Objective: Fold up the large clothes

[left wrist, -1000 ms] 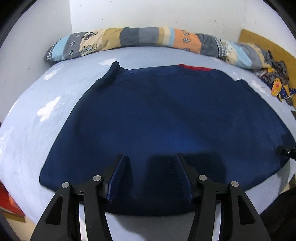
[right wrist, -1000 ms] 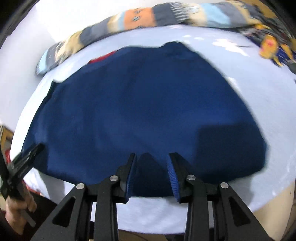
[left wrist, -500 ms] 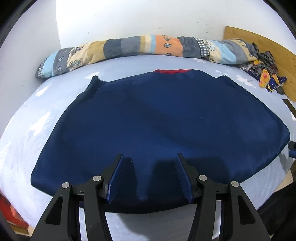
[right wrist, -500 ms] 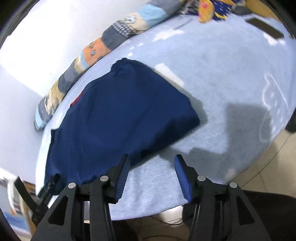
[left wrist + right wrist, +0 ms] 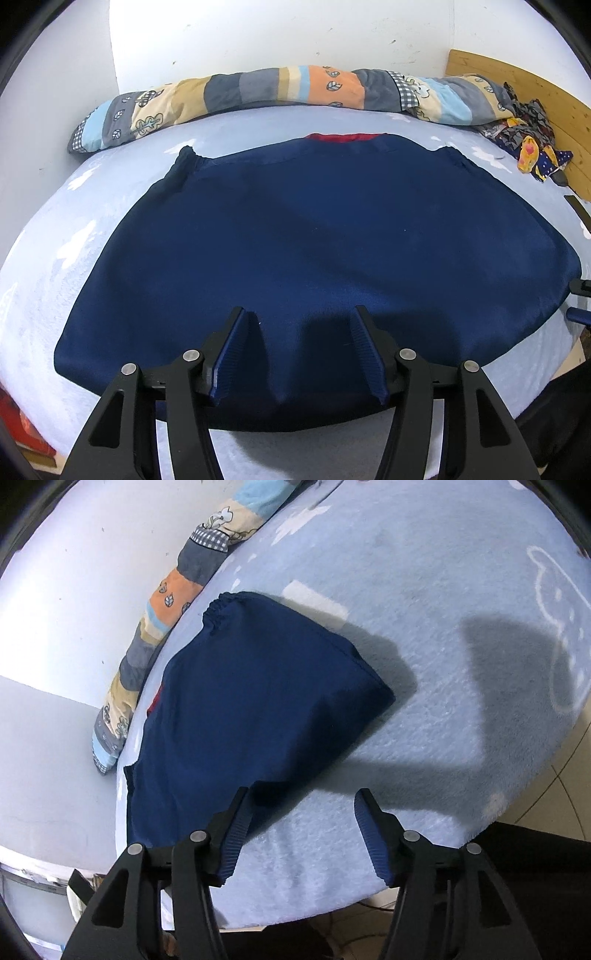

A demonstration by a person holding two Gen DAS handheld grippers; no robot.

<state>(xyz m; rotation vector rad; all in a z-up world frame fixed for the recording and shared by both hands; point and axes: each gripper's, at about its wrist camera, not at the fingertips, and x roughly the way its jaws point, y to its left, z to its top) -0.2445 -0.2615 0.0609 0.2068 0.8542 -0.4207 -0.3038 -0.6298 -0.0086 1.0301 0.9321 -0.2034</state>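
A large navy-blue garment (image 5: 314, 251) lies spread flat on the light-blue bed sheet (image 5: 55, 240), a red strip (image 5: 343, 137) showing at its far edge. My left gripper (image 5: 301, 350) hovers open over the garment's near hem, nothing between its fingers. In the right wrist view the same garment (image 5: 251, 709) runs off to the left, its gathered cuff (image 5: 221, 609) at the far end. My right gripper (image 5: 303, 834) stands open above the sheet by the garment's near right corner, the left fingertip over the cloth edge. The right gripper's tips (image 5: 580, 299) peek in at the left view's right border.
A long patchwork bolster (image 5: 280, 92) lies along the white wall at the back. Patterned cloths (image 5: 532, 147) pile up at the back right by a wooden headboard (image 5: 517, 81). Bare sheet (image 5: 461, 646) stretches to the right of the garment; tiled floor (image 5: 554, 794) shows beyond the bed edge.
My right gripper has swung off the garment's middle to its right corner and opened wider. The left view has shifted slightly, with the garment more centred; the left gripper stays open.
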